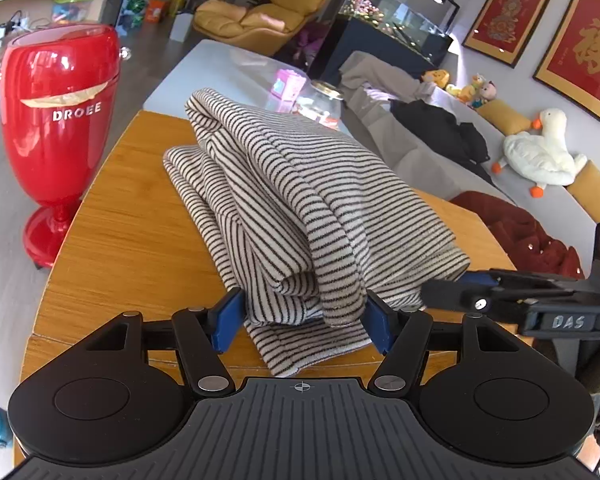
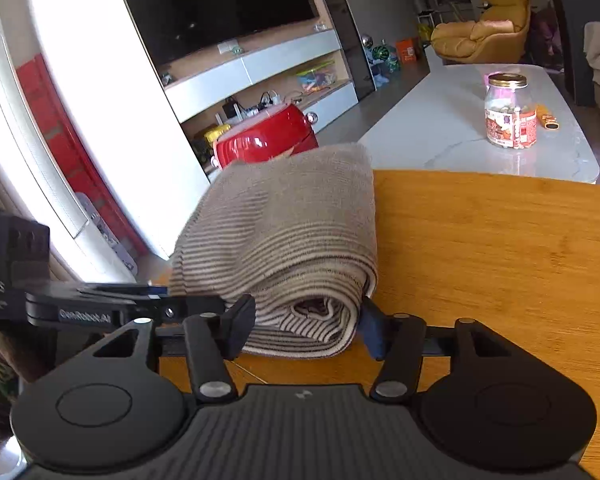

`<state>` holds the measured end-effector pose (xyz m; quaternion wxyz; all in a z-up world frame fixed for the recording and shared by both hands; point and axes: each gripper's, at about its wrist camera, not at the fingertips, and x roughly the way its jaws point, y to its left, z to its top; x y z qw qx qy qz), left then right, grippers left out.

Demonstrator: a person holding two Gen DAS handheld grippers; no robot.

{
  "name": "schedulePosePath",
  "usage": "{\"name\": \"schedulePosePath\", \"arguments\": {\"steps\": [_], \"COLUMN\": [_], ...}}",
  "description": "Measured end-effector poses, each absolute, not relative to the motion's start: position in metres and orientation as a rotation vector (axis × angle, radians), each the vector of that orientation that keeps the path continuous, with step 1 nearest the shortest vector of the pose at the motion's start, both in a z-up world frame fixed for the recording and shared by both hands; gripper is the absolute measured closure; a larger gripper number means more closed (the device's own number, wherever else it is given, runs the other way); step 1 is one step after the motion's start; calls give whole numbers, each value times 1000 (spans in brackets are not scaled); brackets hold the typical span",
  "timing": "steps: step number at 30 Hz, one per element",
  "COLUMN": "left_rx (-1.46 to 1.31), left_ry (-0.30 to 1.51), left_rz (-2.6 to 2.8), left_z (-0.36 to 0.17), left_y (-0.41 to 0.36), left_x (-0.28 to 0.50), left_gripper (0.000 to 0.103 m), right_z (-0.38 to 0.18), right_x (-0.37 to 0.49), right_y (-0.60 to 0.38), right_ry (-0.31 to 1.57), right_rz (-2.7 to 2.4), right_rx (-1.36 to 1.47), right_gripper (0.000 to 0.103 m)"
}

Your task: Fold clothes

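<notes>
Room: living room with a yellow armchair (image 1: 260, 16) at the far end, a grey sofa (image 1: 420, 152) along the right wall and framed red pictures (image 1: 510, 16) above it.
Work surface: round wooden table (image 1: 132, 232), honey-coloured, with a pale marble coffee table (image 2: 452, 128) just beyond its far edge.
Garment: striped top (image 1: 292, 200), cream with thin dark stripes, folded into a thick bundle that lies on the wooden table, running from the near edge toward the far side; its near end is rolled over on itself.
Left gripper: left gripper (image 1: 304, 320) sits at the near end of the bundle, blue-padded fingers (image 1: 228, 320) set on either side of the rolled fabric and pressed against it, holding the cloth at a medium width.
Right gripper: right gripper (image 2: 308, 328) meets the same bundle from the right side, its fingers closed onto the rolled end, fabric filling the gap between them.
Gripper relation: each gripper shows in the other's view, close together at the near corner of the garment.
Left of table: glossy red goblet-shaped bin (image 1: 58, 120) lettered DROEE, standing on the floor beside the table.
Coffee table items: glass jar (image 2: 510, 112) with a gold lid and a small pink box (image 1: 288, 84).
Sofa items: white plush goose (image 1: 540, 152), dark clothing (image 1: 440, 128) and a red garment (image 1: 516, 232).
Far left wall: dark television (image 2: 220, 4) above open shelves.
</notes>
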<state>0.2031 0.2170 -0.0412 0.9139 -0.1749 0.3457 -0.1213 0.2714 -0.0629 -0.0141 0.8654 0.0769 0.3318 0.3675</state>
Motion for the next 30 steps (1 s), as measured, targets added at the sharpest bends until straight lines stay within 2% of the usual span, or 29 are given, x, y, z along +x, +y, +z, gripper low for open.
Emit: {"name": "schedulePosePath", "arguments": {"steps": [4,5,7,9,11,14,17,22,24,26,28,30], "left_rx": [-365,-365,-367,-368,-366,-369,-322,-165,-133,-161,-199,-229], "left_ry": [712,712,710,711,715,714,630,435,387,415,493,568], "left_rz": [-259,-260,-261,-258,-249,-226,-204,-246,-273,-302,-290,-222], "left_z": [-41,-41,-42,-42,-41,-35,-12,38,53,51,33,7], "left_y": [219,219,220,221,221,222,215,176,163,159,161,169], "left_x": [206,206,206,206,207,204,187,168,166,176,193,206], "left_gripper": [35,35,35,35,34,34,33,30,23,19,19,27], "right_z": [-1,-4,-15,-30,-38,-34,-32,-34,-33,-34,-35,-36], "right_x": [280,285,294,299,300,295,280,261,254,247,240,232], "right_y": [-70,-66,-55,-46,-42,-45,-48,-55,-62,-72,-83,-93], "right_ry": [644,659,705,735,721,713,674,642,633,631,634,636], "right_rz": [740,712,666,642,621,613,612,596,592,589,587,586], "right_rx": [205,183,140,105,86,89,25,-32,-17,3,21,28], "right_gripper": [32,35,48,48,44,44,34,28,23,18,15,9]}}
